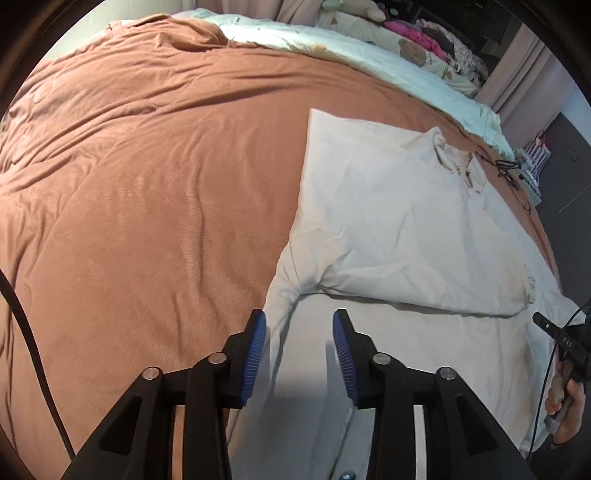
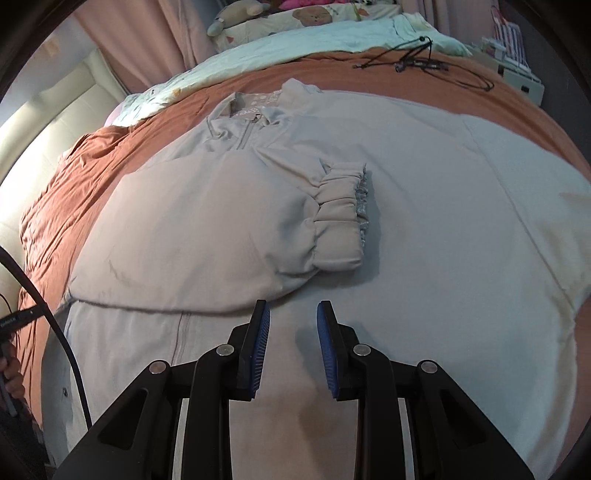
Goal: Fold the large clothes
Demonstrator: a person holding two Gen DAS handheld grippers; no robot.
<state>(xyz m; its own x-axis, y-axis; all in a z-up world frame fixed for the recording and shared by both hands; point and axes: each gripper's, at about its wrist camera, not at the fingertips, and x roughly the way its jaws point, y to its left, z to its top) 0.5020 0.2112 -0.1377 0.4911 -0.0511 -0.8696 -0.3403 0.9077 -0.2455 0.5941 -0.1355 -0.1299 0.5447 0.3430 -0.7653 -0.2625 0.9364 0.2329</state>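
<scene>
A large pale beige zip jacket (image 1: 388,221) (image 2: 424,177) lies flat on the brown bedspread (image 1: 147,184) (image 2: 55,206), collar (image 2: 258,107) at the far end. One sleeve is folded across the chest, and its gathered elastic cuff (image 2: 340,218) rests near the middle. My left gripper (image 1: 299,317) hovers open over the jacket's left edge near the armpit seam, nothing between its blue pads (image 1: 255,350). My right gripper (image 2: 292,306) stands open just below the folded sleeve, over the lower front beside the zip, its jaws also holding nothing.
A pale bear-print quilt (image 1: 351,55) (image 2: 258,62) and a plush toy (image 2: 236,14) lie along the far side of the bed. A black cord (image 2: 424,62) rests on the bedspread beyond the collar. A white box (image 2: 524,81) stands at the right. A hand (image 1: 565,398) shows at the edge.
</scene>
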